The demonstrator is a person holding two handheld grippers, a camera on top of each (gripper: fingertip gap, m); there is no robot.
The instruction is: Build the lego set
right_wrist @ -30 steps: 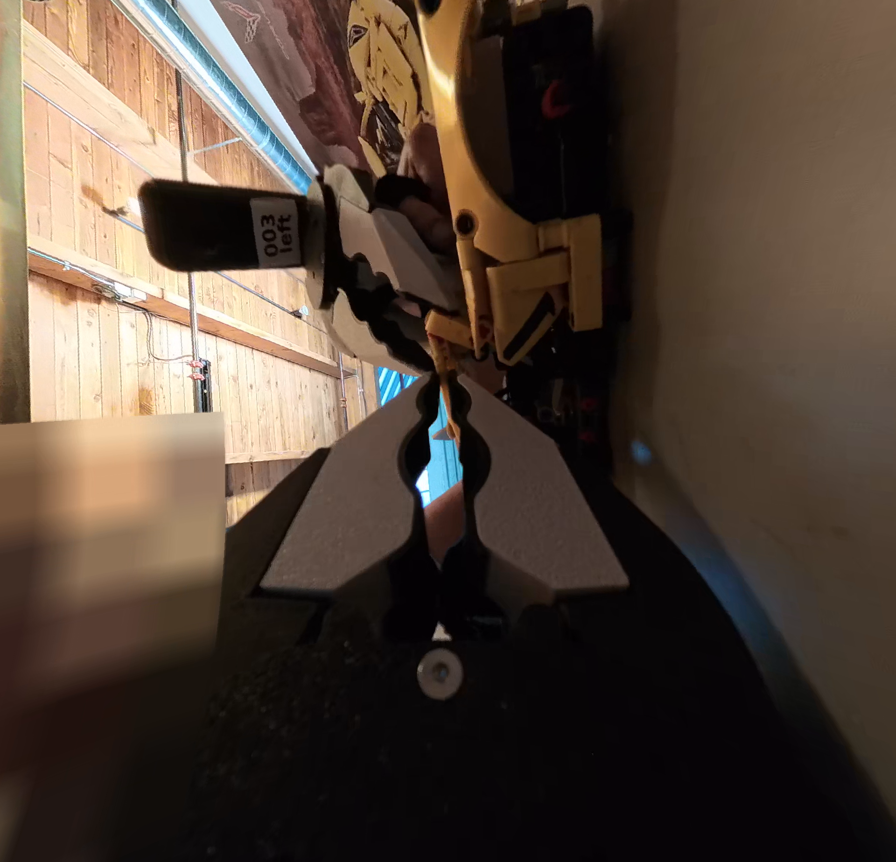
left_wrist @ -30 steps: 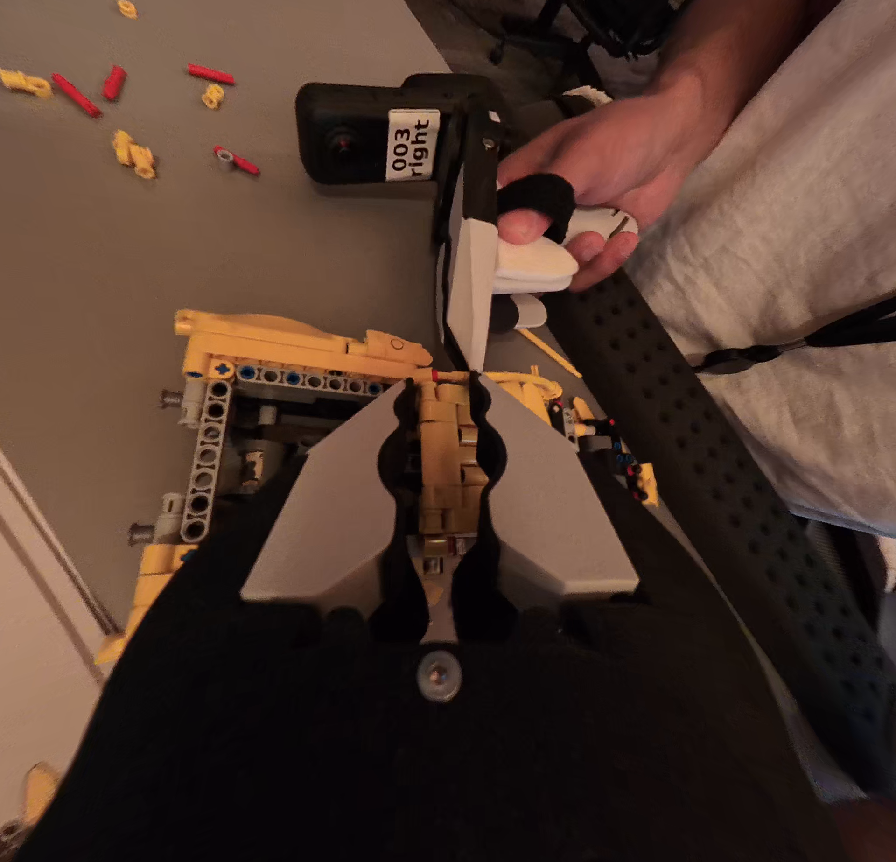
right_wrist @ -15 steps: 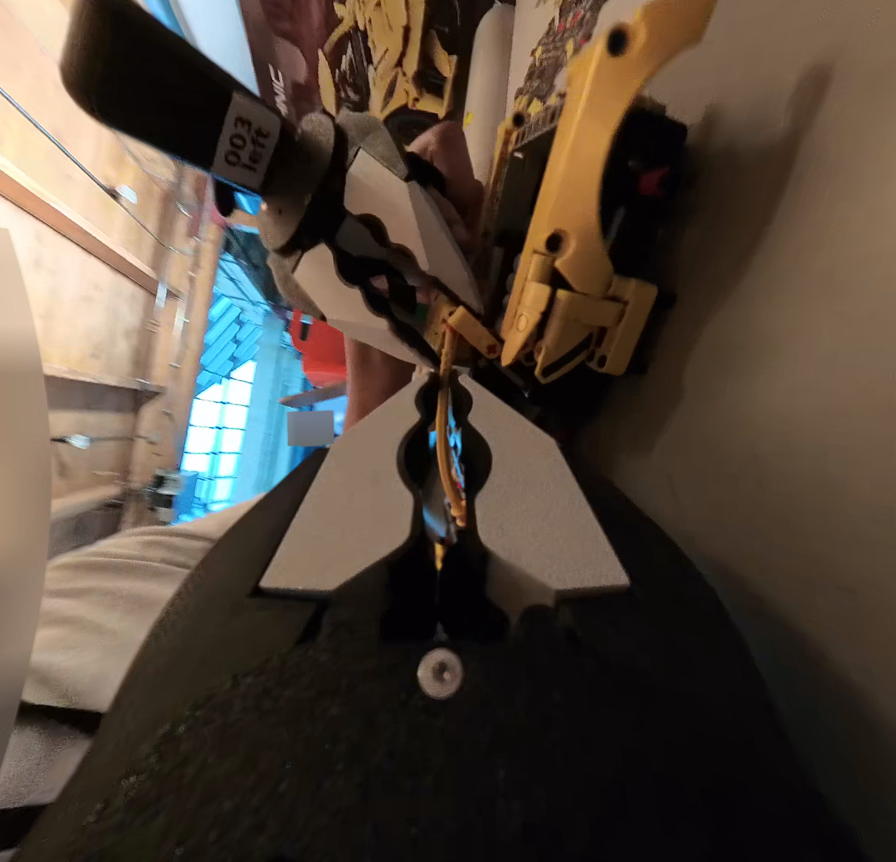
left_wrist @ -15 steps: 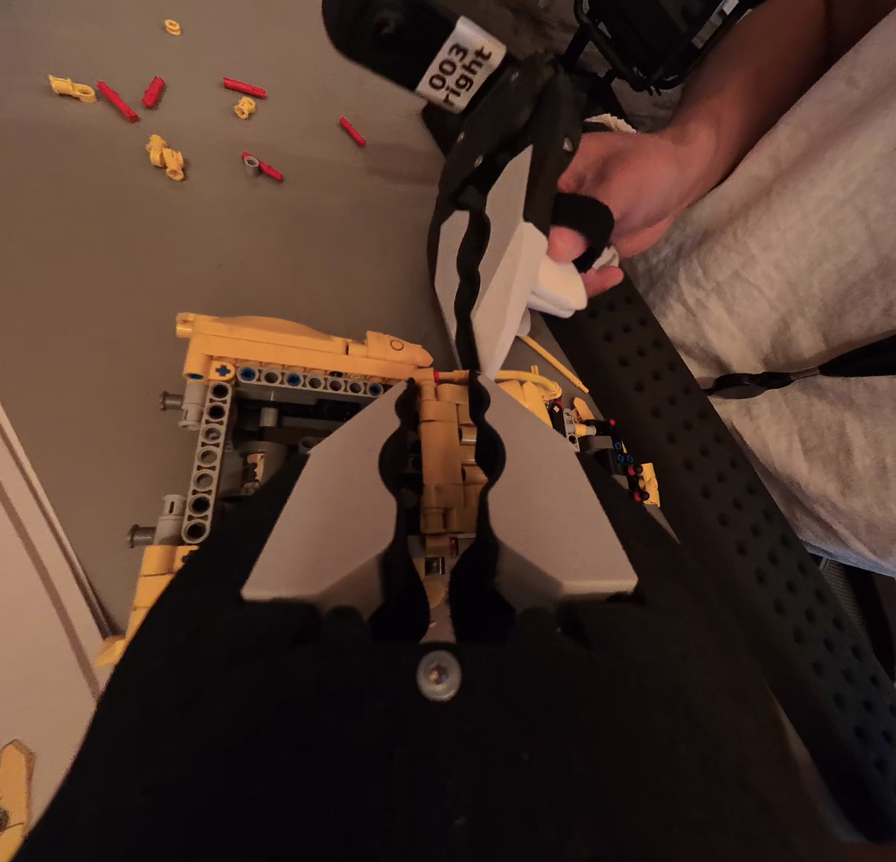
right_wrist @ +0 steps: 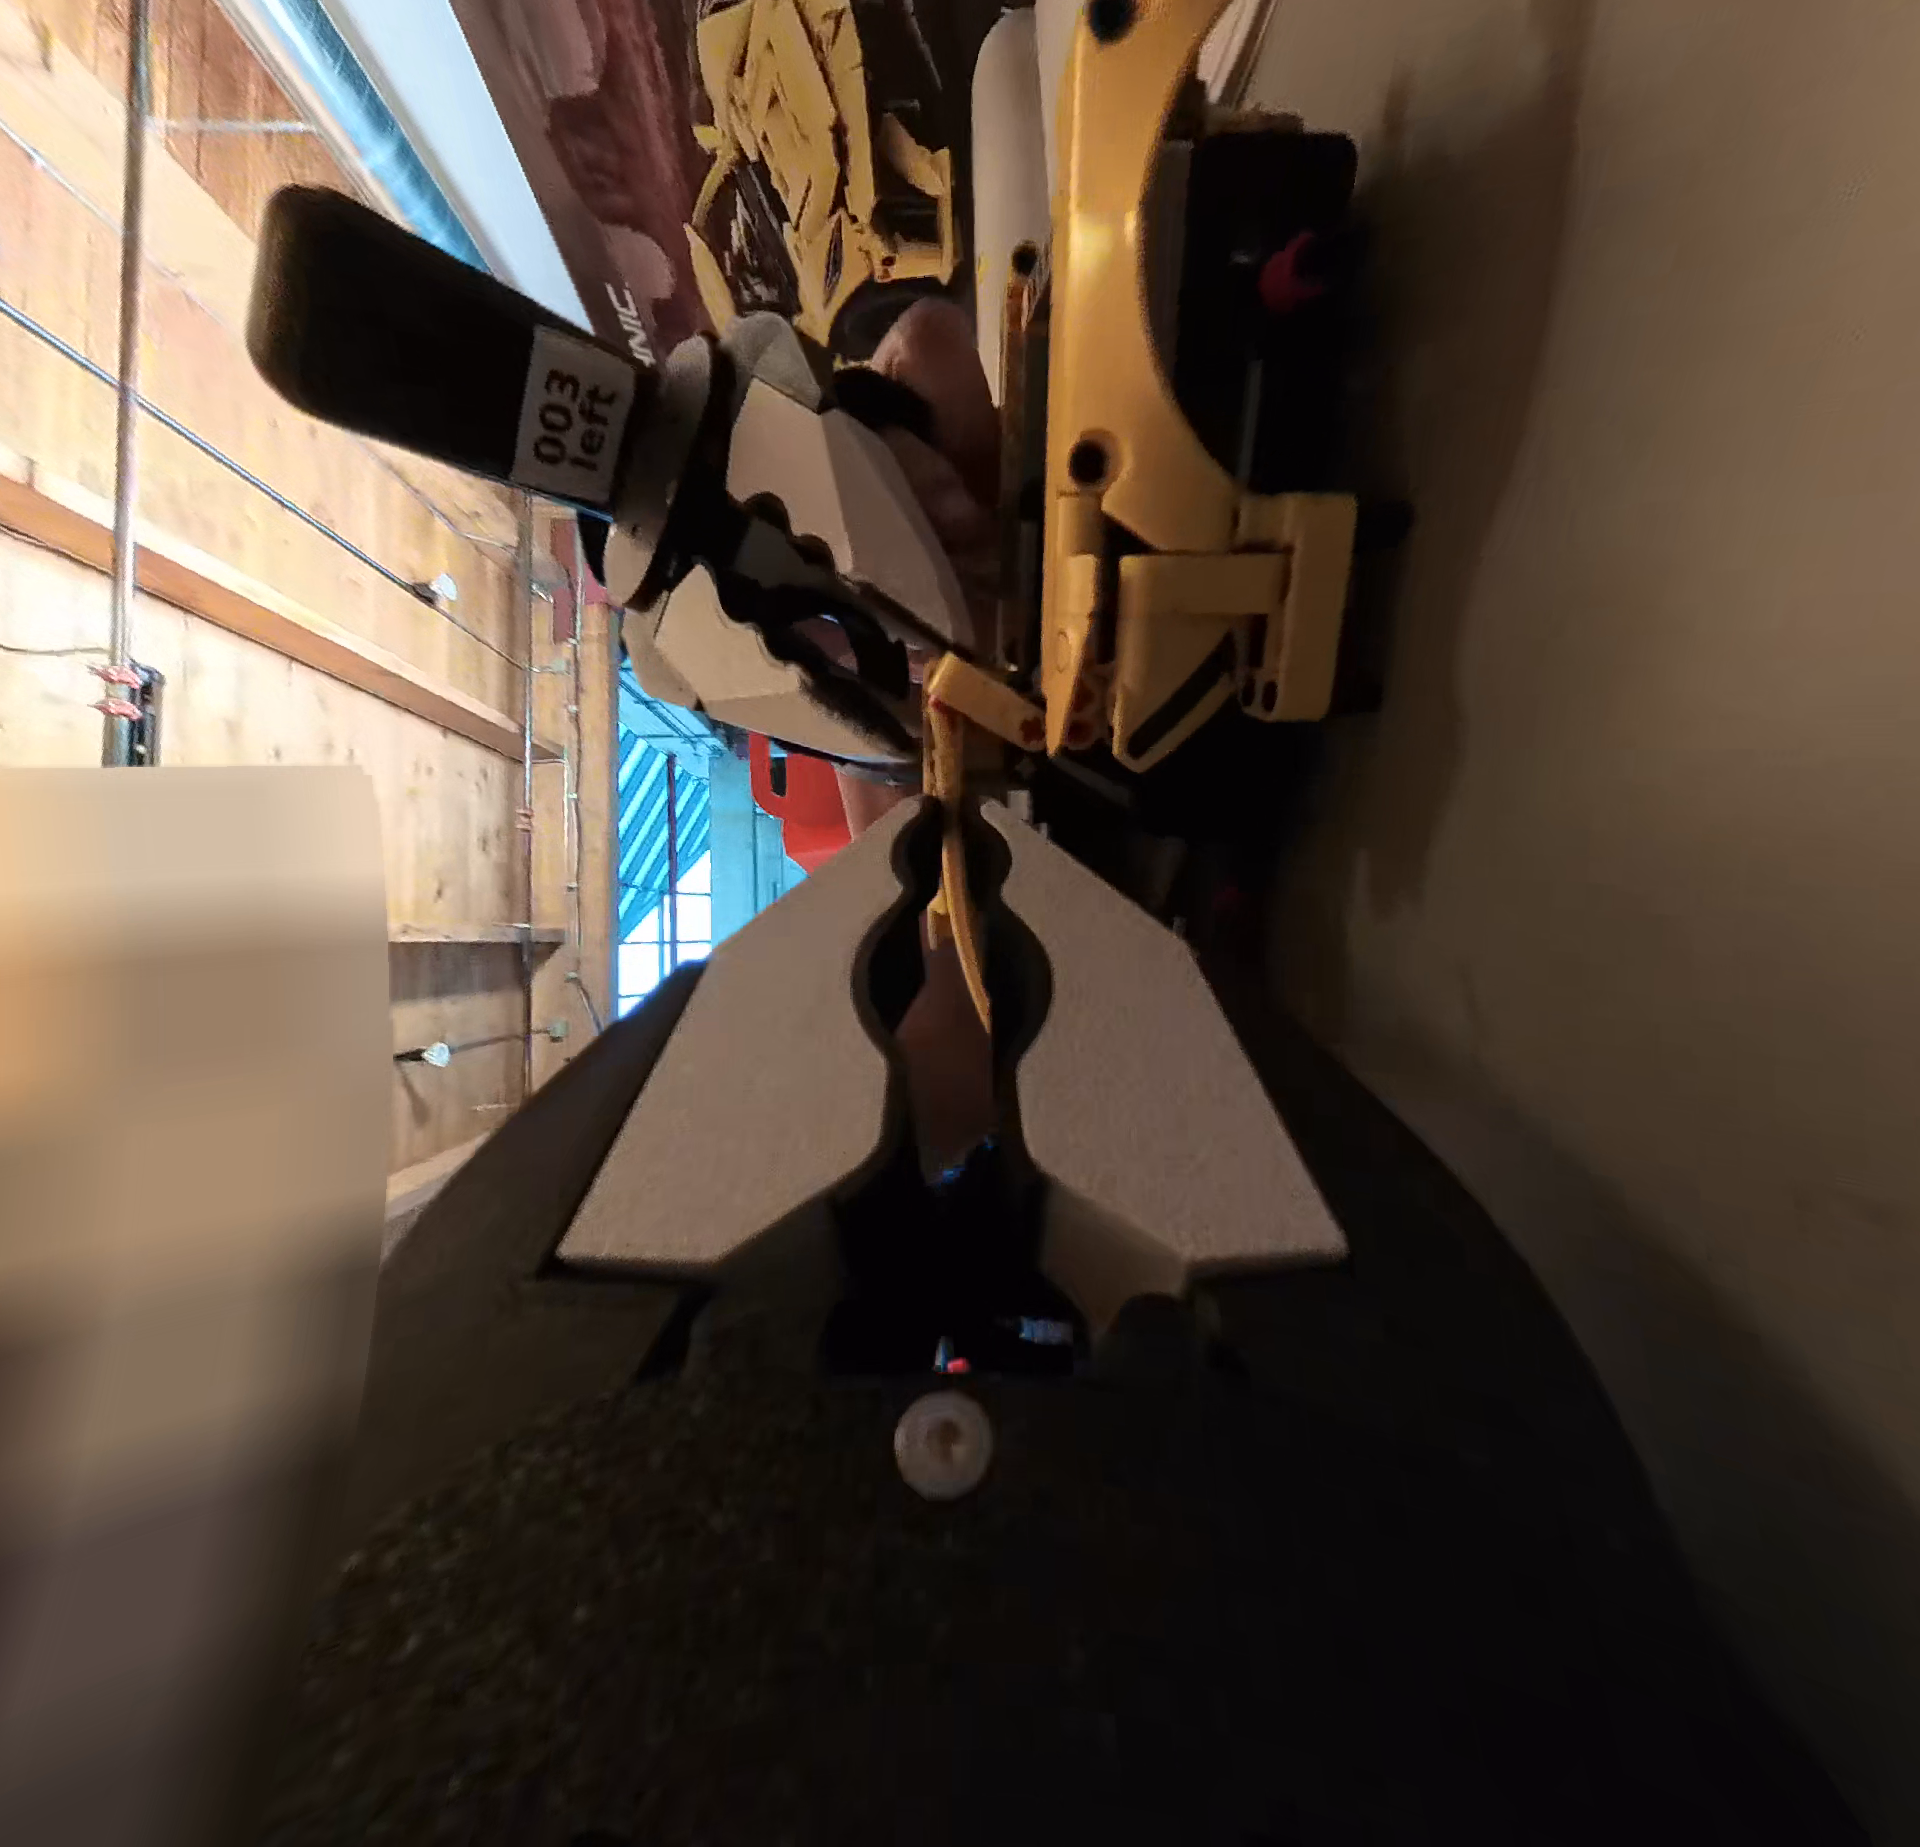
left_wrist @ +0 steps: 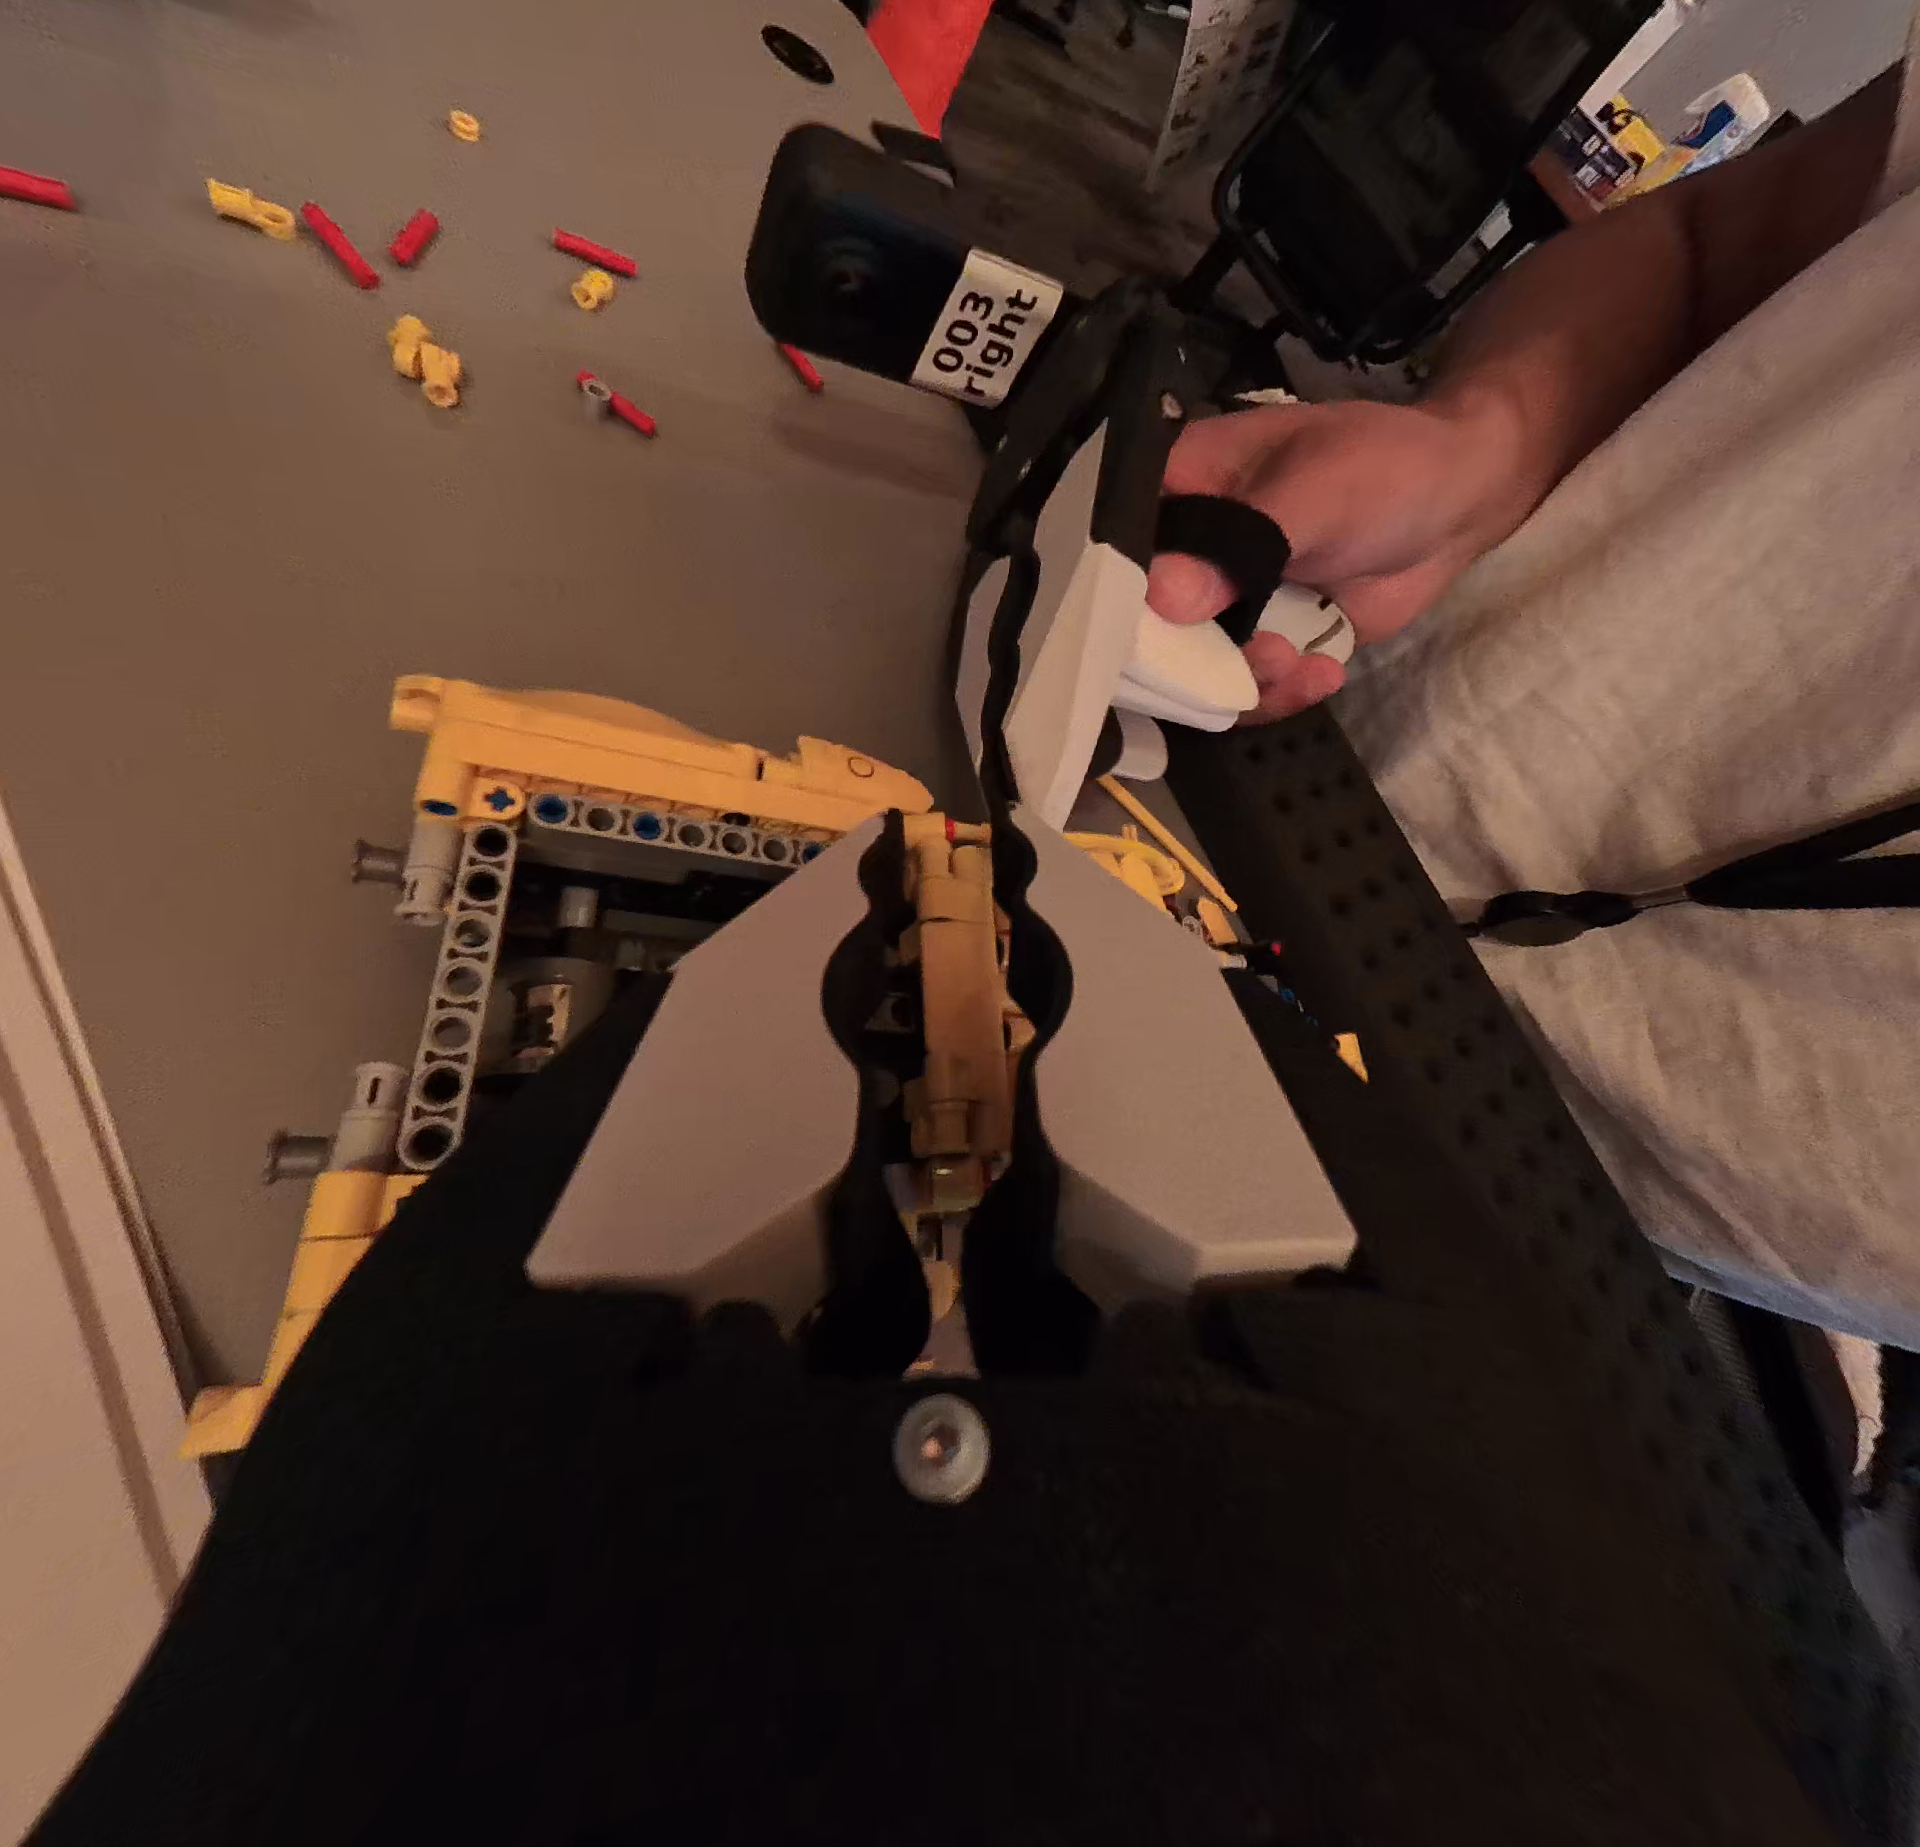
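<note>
A yellow and grey lego car model [left_wrist: 644, 748] lies on the grey table [left_wrist: 312, 550]. My left gripper [left_wrist: 940, 836] is shut on a yellow beam section [left_wrist: 961, 987] of the model's near side. My right gripper [right_wrist: 951, 815] is shut on a thin yellow flexible rod [right_wrist: 966, 945] that runs into the model [right_wrist: 1132, 343]. The right gripper's tips [left_wrist: 1003, 810] touch the model just beside the left gripper's tips. The left gripper also shows in the right wrist view [right_wrist: 914, 696], close against the model. Where the rod joins the model is hidden.
Loose red and yellow lego pins [left_wrist: 416, 239] lie scattered at the far left of the table. A black perforated strip [left_wrist: 1455, 1070] runs along the table's right edge. The lego box [right_wrist: 810, 135] stands behind the model. A person's hand [left_wrist: 1371, 530] holds the right gripper. The tips of both grippers are at nearly the same place.
The right gripper has swung and tilted about the rod, first leaning over, then back more upright, still holding it. The left gripper keeps its hold on the model, which has barely moved.
</note>
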